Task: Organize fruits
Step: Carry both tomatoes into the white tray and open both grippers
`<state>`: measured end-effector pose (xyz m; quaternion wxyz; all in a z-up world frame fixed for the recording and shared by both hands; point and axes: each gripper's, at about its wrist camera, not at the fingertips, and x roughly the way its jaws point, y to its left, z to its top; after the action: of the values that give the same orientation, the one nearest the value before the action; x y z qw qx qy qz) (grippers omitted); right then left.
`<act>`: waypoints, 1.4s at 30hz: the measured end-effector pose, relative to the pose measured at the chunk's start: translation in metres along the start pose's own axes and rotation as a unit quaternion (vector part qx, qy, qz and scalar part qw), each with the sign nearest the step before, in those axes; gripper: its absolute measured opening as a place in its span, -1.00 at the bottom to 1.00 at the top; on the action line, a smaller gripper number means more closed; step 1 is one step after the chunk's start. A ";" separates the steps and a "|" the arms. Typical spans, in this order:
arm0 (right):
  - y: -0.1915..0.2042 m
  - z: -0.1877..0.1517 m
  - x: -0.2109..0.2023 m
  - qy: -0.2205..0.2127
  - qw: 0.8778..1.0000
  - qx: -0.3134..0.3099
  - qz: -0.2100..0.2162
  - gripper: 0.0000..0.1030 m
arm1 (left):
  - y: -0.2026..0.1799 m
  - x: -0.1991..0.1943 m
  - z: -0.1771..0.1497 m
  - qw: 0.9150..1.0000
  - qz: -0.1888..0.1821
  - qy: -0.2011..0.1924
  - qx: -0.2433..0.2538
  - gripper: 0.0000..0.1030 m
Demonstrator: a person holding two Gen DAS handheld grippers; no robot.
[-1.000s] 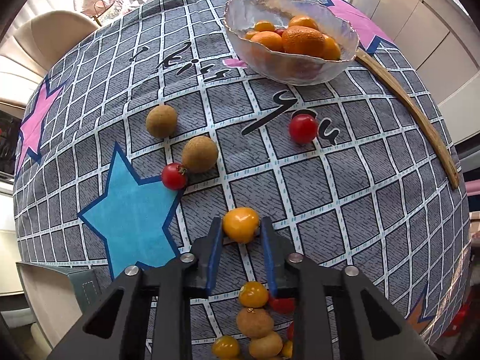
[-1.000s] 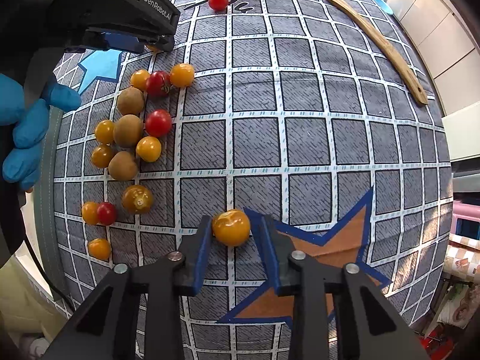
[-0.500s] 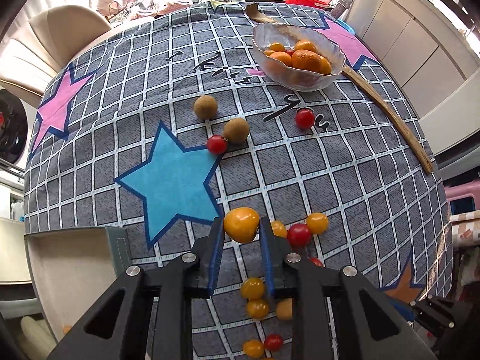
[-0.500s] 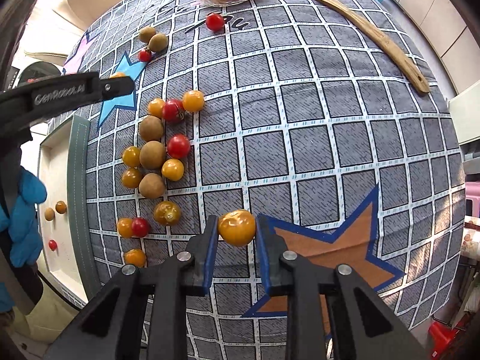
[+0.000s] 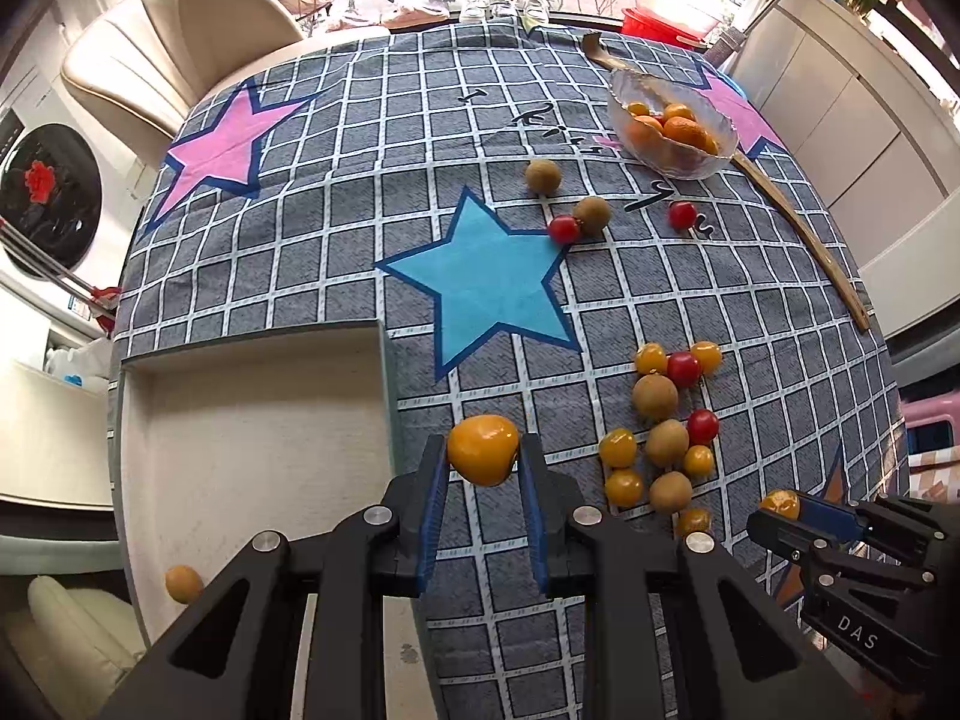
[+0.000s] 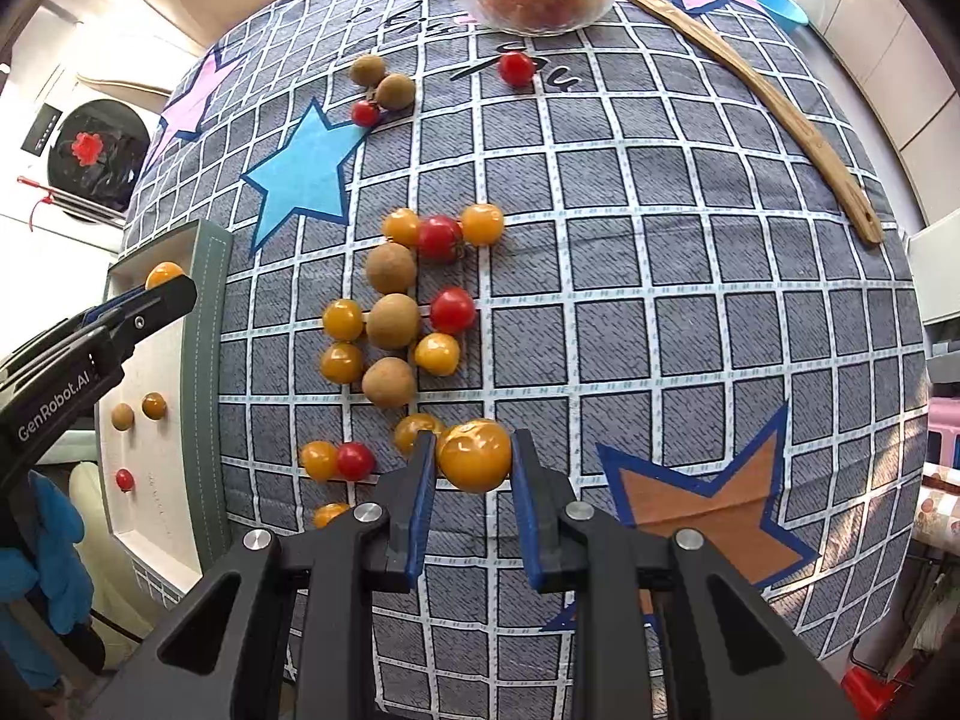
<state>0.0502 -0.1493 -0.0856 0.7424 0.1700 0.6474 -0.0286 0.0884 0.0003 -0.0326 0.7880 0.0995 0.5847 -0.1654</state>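
Item: yellow cherry tomatoes, light, thin-skinned, slick, soft. Your left tongs (image 5: 483, 461) clench one (image 5: 483, 457) beside the tray rim (image 5: 384, 360); your right tongs (image 6: 474, 462) clench another (image 6: 475, 455) above the surface (image 6: 660, 300). Grip across the middle, gently, since they likely bruise or squirt free

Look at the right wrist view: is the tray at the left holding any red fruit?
Yes, one small red fruit lies in the tray, near a brown one and an orange one.
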 end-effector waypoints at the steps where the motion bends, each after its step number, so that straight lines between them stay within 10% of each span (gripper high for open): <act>1: 0.007 0.001 0.000 0.000 1.000 -0.006 0.001 -0.49 | 0.005 -0.002 -0.004 1.000 0.001 -0.001 -0.005 -0.52; 24: 0.180 0.020 0.023 0.023 0.984 -0.175 0.040 -0.49 | 0.133 -0.014 -0.102 0.987 0.077 0.017 -0.140 -0.52; 42: 0.242 0.045 0.089 0.064 0.974 -0.217 0.017 -0.49 | 0.150 0.021 -0.121 0.982 0.094 0.043 -0.160 -0.52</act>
<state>0.1705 0.0815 -0.1153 0.7187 0.0175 0.6817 0.1358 0.0429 0.1786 -0.0937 0.7800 0.0340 0.6248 0.0096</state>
